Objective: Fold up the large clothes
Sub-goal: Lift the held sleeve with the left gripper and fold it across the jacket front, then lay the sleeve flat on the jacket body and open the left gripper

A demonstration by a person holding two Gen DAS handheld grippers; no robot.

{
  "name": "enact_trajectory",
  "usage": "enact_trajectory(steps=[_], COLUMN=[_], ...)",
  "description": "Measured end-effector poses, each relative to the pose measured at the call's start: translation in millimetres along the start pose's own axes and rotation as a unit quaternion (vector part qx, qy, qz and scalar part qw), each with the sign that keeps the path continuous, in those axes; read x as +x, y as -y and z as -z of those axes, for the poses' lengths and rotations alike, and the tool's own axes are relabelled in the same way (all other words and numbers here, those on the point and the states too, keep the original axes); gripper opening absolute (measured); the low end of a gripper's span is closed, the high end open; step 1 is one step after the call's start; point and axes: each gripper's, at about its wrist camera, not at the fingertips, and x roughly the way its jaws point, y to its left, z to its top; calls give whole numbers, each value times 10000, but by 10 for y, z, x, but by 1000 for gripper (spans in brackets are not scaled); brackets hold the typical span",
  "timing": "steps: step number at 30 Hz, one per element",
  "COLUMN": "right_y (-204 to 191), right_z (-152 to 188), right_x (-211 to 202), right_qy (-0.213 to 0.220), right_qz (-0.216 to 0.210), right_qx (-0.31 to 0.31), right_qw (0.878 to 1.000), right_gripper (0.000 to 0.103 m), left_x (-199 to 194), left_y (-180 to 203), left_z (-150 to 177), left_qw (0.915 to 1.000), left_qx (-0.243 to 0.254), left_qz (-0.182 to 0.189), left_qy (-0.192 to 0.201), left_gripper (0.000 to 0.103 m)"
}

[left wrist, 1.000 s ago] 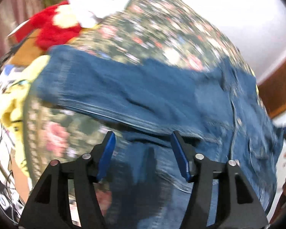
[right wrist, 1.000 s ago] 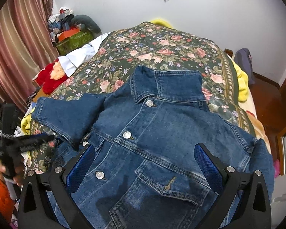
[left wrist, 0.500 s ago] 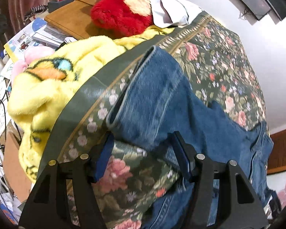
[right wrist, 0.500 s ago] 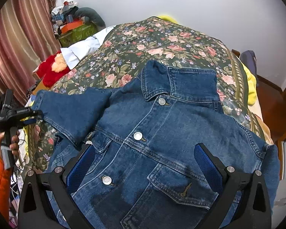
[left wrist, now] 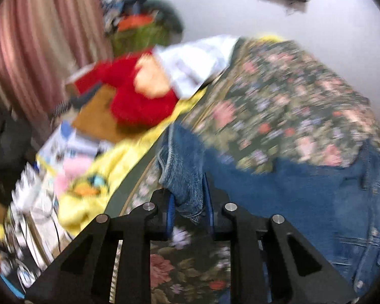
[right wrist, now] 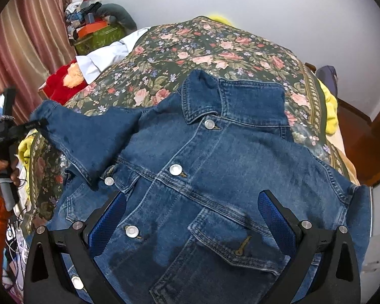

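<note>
Our left gripper (left wrist: 188, 204) has just closed its jaws on the cuff of the sleeve (left wrist: 183, 167), and the bunched denim is pinched between the blue pads. Our right gripper (right wrist: 191, 217) hovers with jaws wide apart above the jacket's front, holding nothing.

The denim jacket (right wrist: 215, 167) lies face up and buttoned on the floral bedspread (right wrist: 202, 48), collar toward the far edge of the bed, its held sleeve reaching to the bed's left edge.

We judge the denim thick and fairly heavy, soft enough to drape but stiff at the seams, and not slippery; cuffs, hem and shoulder seams look like the best holds.

Beyond the bed's far left corner, a green basket (right wrist: 98, 36) is heaped with clutter that we cannot identify.
</note>
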Motion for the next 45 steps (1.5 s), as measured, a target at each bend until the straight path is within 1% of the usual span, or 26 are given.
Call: enact_trajectory(steps=[3, 6, 7, 8, 10, 11, 12, 15, 17, 18, 20, 22, 25, 27, 28, 30, 33, 36, 37, 38, 39, 40, 42, 43, 44, 45], right_y=[89, 206, 251, 297, 382, 418, 467, 612, 726, 773, 872, 969, 1101, 1154, 1175, 1208, 1214, 1191, 1177, 1164, 1144, 1118, 1068, 1039, 1006, 984], right_z=[7, 20, 26, 32, 53, 63, 77, 127, 175, 195, 245, 299, 371, 397, 406, 422, 410, 369, 344, 320, 289, 254, 186, 152, 110, 81], right_x=[-43, -100, -124, -148, -198, -226, -266, -396, -496, -535, -609, -667, -728, -748, -754, -758, -734, -674, -646, -618, -583, -545, -470, -432, -386, -352], right_qy=[47, 96, 114, 129, 168, 194, 225, 338, 415, 438, 479, 496, 481, 468, 466, 471, 481, 459, 441, 430, 414, 393, 351, 322, 284, 258], right_qz=[-1, -52, -68, -64, -45, -32, -1, 76, 136, 160, 227, 313, 376, 387, 387, 381, 341, 245, 179, 122, 58, 7, -92, -151, -243, -312], right_qx=[100, 273, 336, 396, 472, 494, 527, 625, 711, 746, 814, 889, 1000, 1054, 1075, 1105, 1127, 1155, 1173, 1183, 1192, 1198, 1205, 1218, 1252, 1275], right_qw=[9999, 9996, 9993, 9991, 9987, 9986, 9984, 9974, 9965, 9961, 9953, 9943, 9931, 9926, 9924, 9920, 9919, 9919, 9920, 9920, 9920, 9920, 9921, 9919, 9914, 9910], right_gripper=[103, 103, 103, 103, 103, 103, 103, 103, 103, 103, 103, 103, 103, 103, 103, 103, 103, 103, 103, 103, 103, 103, 103, 103, 103, 103], left_x=[-403, -814, -916, -1054, -1213, -1282, -1337, -1384, -1378, -1380, -1339, -1276, -1229, -1276, -1305, -1379, -1510, -1575, -1589, -1607, -1612, -1617, -1599, -1584, -1563, -1520], left_y=[312, 679, 800, 967, 1195, 1321, 1469, 1897, 2198, 2312, 2596, 2780, 2983, 3038, 3050, 3017, 2864, 2594, 2502, 2378, 2269, 2167, 1893, 1771, 1691, 1554], left_z=[-171, -290, -320, -343, -340, -330, -304, -188, -41, 26, 205, 325, 459, 586, 628, 649, 611, 467, 420, 359, 302, 256, 146, 102, 69, 22], left_qw=[9975, 9898, 9869, 9826, 9760, 9721, 9674, 9548, 9461, 9431, 9337, 9264, 9160, 9049, 8991, 8943, 8941, 8983, 9000, 9032, 9067, 9110, 9235, 9287, 9320, 9377], left_qx=[457, 894, 1005, 1154, 1344, 1437, 1540, 1814, 2071, 2178, 2441, 2546, 2643, 2756, 2841, 2943, 2946, 2770, 2728, 2675, 2624, 2569, 2394, 2302, 2246, 2155], left_qz=[208, 511, 630, 837, 1188, 1383, 1622, 2162, 2371, 2405, 2556, 2760, 3014, 3220, 3298, 3345, 3361, 3402, 3394, 3353, 3301, 3226, 2991, 2897, 2834, 2714], left_qy=[502, 987, 1093, 1192, 1235, 1235, 1191, 930, 756, 721, 570, 265, -146, -396, -464, -417, -275, -240, -217, -159, -91, -12, 181, 233, 249, 250], left_gripper=[19, 19, 19, 19, 19, 17, 15, 14, 13, 13, 13, 12, 12, 12, 12, 12, 13, 15, 17, 19, 26, 36, 49, 50, 50, 50])
